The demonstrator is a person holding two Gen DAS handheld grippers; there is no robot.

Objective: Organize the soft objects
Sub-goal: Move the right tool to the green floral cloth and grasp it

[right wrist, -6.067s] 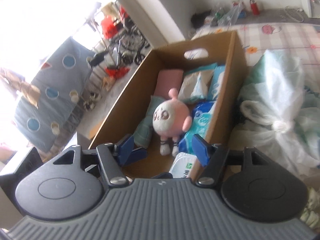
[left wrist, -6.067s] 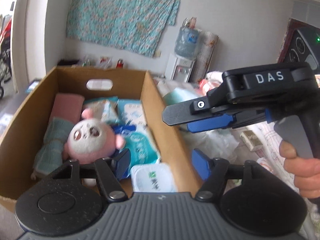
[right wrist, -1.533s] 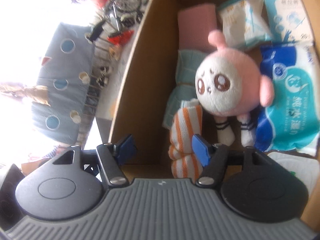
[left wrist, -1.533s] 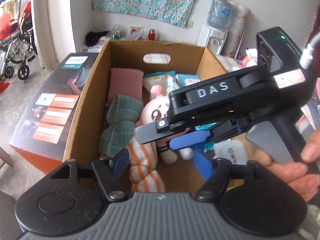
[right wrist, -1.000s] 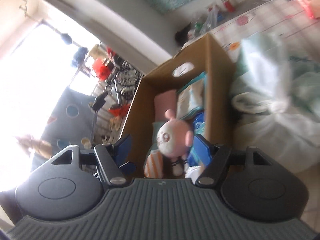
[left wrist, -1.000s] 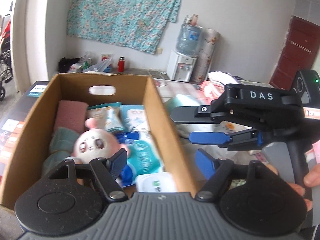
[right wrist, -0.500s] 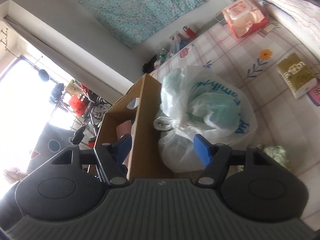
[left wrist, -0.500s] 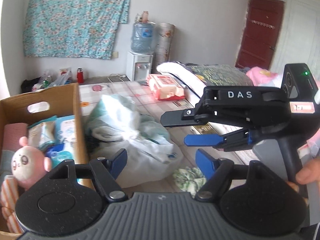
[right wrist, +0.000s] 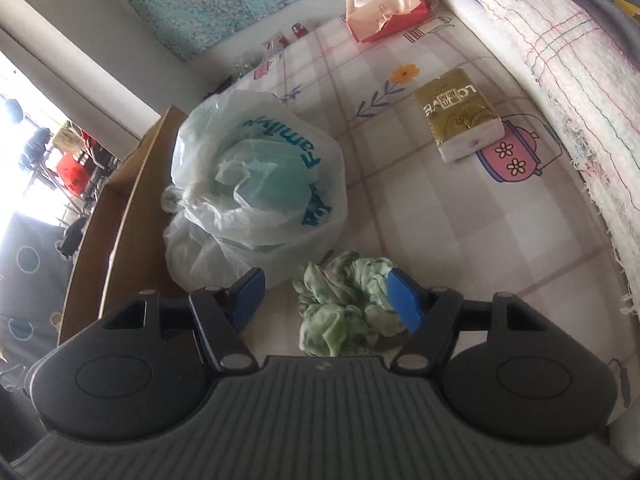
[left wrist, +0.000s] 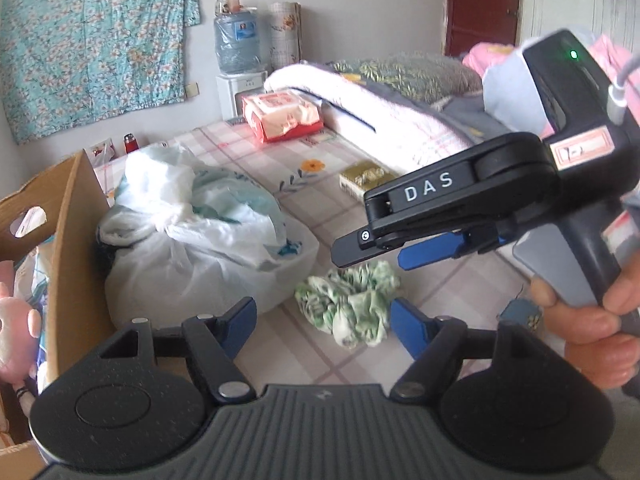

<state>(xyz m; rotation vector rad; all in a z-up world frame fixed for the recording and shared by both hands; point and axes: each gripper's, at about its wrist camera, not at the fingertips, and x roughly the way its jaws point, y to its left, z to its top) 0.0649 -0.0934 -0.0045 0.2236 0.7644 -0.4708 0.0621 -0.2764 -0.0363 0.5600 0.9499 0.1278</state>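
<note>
A crumpled green-and-white cloth (left wrist: 350, 300) lies on the checked bed sheet; in the right wrist view it (right wrist: 344, 300) sits between the blue pads. My right gripper (right wrist: 324, 294) is open just above it, also seen from the side in the left wrist view (left wrist: 384, 250). My left gripper (left wrist: 322, 322) is open and empty, a little back from the cloth. The cardboard box (left wrist: 74, 248) stands at the left, with a pink plush toy (left wrist: 12, 332) inside.
A tied white plastic bag (right wrist: 256, 184) lies between the box (right wrist: 120, 204) and the cloth. A gold tissue pack (right wrist: 458, 114) and a red-and-white pack (right wrist: 386, 2) lie farther out on the sheet. A folded white blanket (right wrist: 560, 80) runs along the right.
Both grippers have swung right, away from the box, and come down toward the green cloth. The right gripper, which left a striped orange cloth in the box, now hovers open over the green cloth.
</note>
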